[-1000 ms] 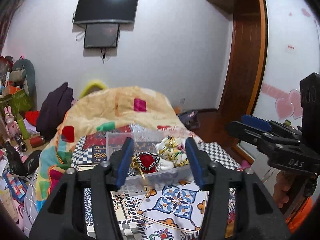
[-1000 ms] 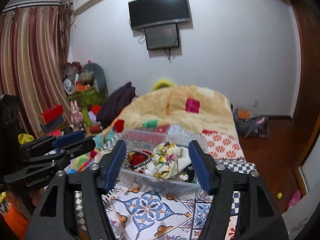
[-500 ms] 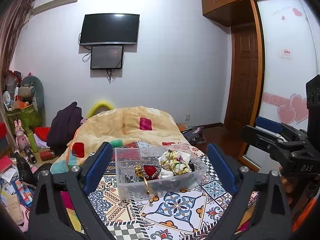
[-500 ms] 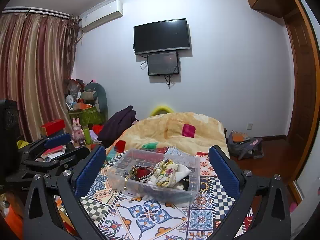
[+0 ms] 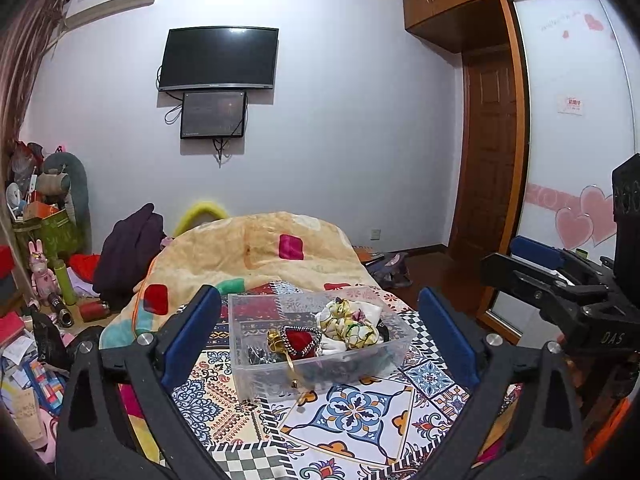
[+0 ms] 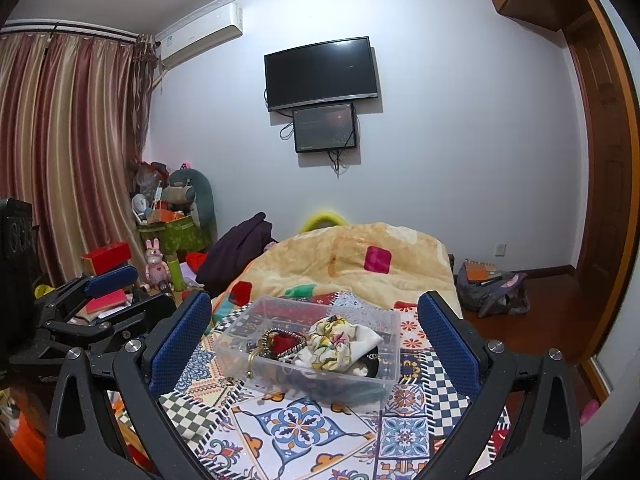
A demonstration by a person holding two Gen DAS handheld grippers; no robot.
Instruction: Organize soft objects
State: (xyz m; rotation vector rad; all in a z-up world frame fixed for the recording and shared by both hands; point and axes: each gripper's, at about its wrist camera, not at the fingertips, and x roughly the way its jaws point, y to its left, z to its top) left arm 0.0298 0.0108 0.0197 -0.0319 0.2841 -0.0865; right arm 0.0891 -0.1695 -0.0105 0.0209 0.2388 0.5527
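A clear plastic box (image 5: 320,376) (image 6: 308,376) stands on the patterned bed cover (image 5: 352,412) (image 6: 304,428). In it lie a red heart-shaped pouch (image 5: 299,339) (image 6: 285,341), a white and yellow floral cloth bundle (image 5: 349,322) (image 6: 332,340) and dark items. My left gripper (image 5: 320,336) is wide open and empty, raised in front of the box. My right gripper (image 6: 314,332) is wide open and empty, also short of the box. Each gripper shows in the other's view, the right (image 5: 560,280) and the left (image 6: 92,304).
A yellow patchwork quilt (image 5: 260,252) is heaped behind the box. Toys, boxes and a dark garment (image 6: 236,256) clutter the left side. A backpack (image 6: 488,288) lies on the wooden floor at right. A TV (image 5: 218,58) hangs on the far wall; wardrobe doors (image 5: 572,140) stand right.
Both grippers opened from nearly shut to wide open and pulled back and up from the box. The box and its contents stay put.
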